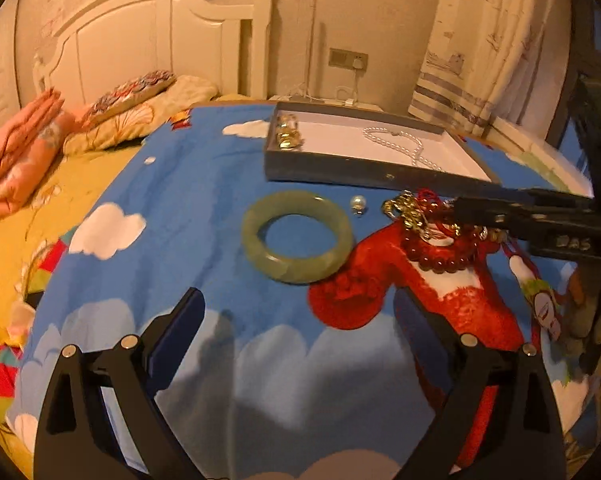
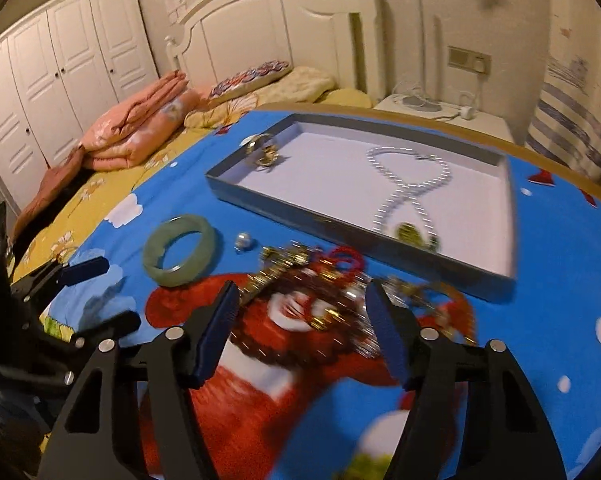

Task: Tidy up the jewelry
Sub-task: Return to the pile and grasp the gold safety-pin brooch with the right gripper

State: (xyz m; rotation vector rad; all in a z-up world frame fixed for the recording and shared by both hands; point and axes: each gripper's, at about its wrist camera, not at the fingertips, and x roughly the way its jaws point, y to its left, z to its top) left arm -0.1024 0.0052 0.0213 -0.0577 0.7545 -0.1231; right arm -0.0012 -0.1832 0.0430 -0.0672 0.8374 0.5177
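- Right gripper point(image 2: 300, 320) is at the tangled bead pile point(image 2: 320, 300), jaws apart around it, nothing pinched yet.
- Left gripper point(image 1: 296, 328) open, empty, near the bangle point(image 1: 297, 236).
- Next, I'd guess: squeeze, lift, drop in tray point(image 2: 340, 224).

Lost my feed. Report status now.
Left gripper open, empty. Right gripper open over tangled red-and-gold bead pile. Green jade bangle, loose pearl outside grey tray. Nothing blocking.

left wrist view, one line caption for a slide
Open left gripper faces a jade bangle; right gripper reaches into tangled bead jewelry.
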